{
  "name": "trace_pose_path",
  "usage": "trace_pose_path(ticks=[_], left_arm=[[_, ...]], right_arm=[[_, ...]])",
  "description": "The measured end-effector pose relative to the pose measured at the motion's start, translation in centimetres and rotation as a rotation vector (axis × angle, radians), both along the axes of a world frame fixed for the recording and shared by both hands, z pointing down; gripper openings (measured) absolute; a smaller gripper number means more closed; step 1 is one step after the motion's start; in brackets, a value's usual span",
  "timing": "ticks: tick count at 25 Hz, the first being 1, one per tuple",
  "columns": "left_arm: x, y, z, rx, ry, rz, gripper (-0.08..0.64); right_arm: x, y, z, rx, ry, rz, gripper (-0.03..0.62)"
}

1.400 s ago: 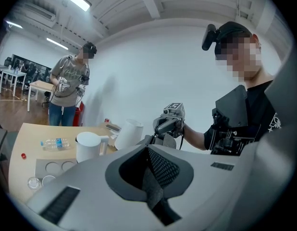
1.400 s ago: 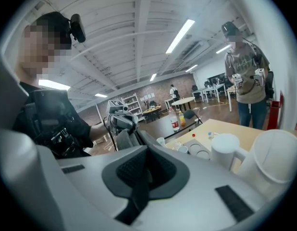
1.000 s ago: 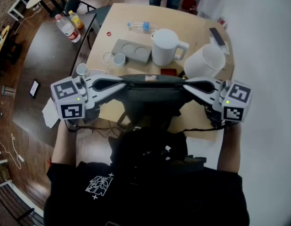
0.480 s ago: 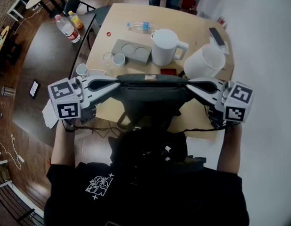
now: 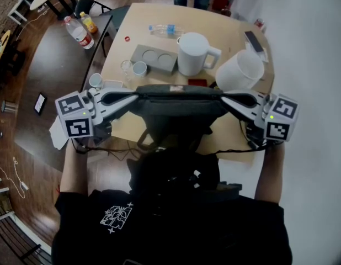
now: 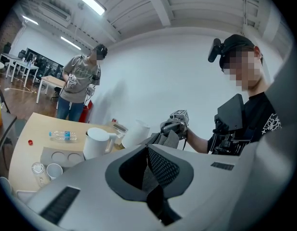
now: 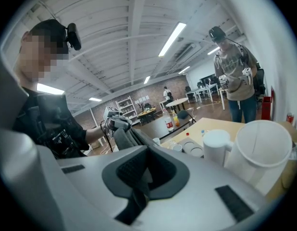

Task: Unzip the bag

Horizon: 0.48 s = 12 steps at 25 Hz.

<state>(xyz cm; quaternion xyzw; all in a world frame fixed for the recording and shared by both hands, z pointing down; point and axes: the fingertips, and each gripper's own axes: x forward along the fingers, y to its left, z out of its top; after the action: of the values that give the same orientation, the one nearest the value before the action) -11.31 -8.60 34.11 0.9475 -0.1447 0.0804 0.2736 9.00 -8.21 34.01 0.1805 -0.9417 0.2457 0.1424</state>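
Both ends of the bag (image 5: 179,112) are clamped. The left gripper (image 5: 136,95) has its fingers (image 6: 165,167) pressed together on dark fabric at one end, and the right gripper (image 5: 222,96) has its fingers (image 7: 127,174) pinching fabric at the other. The bag hangs stretched between the two sets of fingers, lifted above the near edge of the worktop (image 5: 214,26), with the zip (image 5: 179,94) running along the top from one set to the other. I can't tell whether either set has the zip pull or just cloth. Likely risk: if both hold only cloth, pulling apart just tightens the bag and the zip stays shut, or fabric slides out of one pinch and that end drops. A jerk when it gives could throw the right fingers into the white bucket (image 5: 240,70) just beyond them, or into the white jug (image 5: 193,54) beyond the middle of the bag. Loose straps (image 5: 145,142) dangle below the fingers and might snag the worktop edge. A red card (image 5: 197,83) lies just past the zip. A grey tray (image 5: 154,59) and a small cup (image 5: 139,69) sit beyond the left fingers, and a water bottle (image 5: 166,31) lies further off. Nothing sits between the fingers except the bag.
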Motion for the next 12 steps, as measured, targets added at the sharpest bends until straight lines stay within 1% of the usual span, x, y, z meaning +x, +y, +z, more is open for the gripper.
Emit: trace_pose_path(ticks=[12], left_arm=[[-1.5,-0.7,1.0,-0.085,0.088,-0.046,0.006]], right_arm=[[1.6,-0.6,0.9,-0.03,-0.019,0.049,0.015]])
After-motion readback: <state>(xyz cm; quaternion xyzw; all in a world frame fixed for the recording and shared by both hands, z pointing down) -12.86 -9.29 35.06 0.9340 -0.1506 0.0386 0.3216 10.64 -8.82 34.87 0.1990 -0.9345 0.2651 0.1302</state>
